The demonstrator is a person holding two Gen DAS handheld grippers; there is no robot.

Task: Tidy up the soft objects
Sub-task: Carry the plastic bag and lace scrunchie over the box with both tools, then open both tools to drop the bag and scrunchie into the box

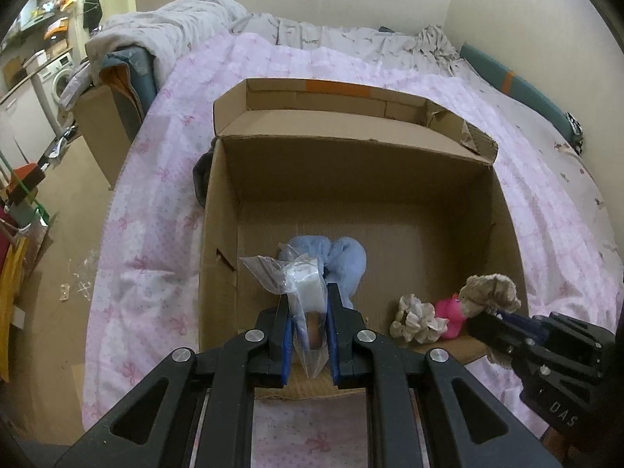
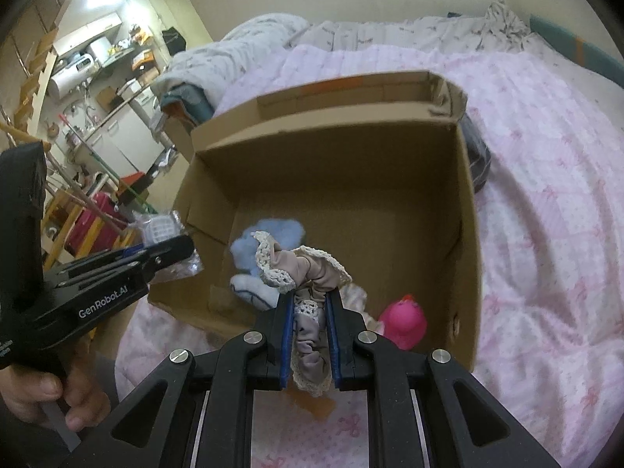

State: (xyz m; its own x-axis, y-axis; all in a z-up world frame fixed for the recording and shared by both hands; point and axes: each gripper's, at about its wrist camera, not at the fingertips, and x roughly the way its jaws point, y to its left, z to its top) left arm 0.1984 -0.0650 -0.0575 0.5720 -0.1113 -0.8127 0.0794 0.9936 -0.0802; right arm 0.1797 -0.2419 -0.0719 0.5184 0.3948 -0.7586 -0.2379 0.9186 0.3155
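Observation:
An open cardboard box (image 1: 390, 179) sits on a pink bed. Inside lie a blue plush toy (image 1: 343, 261), a pink plush toy (image 1: 450, 314) and a beige lace scrunchie (image 1: 413, 318). My left gripper (image 1: 308, 300) is shut on a clear plastic bag with a white item (image 1: 300, 284), held over the box's near edge. My right gripper (image 2: 308, 300) is shut on a beige lace-trimmed cloth (image 2: 308, 273), also over the near edge of the box (image 2: 468, 234). The blue toy (image 2: 265, 234) and pink toy (image 2: 403, 321) show below it. The right gripper also shows in the left wrist view (image 1: 495, 312).
The pink quilt (image 1: 156, 195) covers the bed, with a grey duvet (image 1: 167, 31) bunched at the far end. A dark cloth (image 1: 201, 179) lies beside the box's left wall. Left of the bed are the floor, another cardboard box (image 1: 101, 124) and kitchen clutter.

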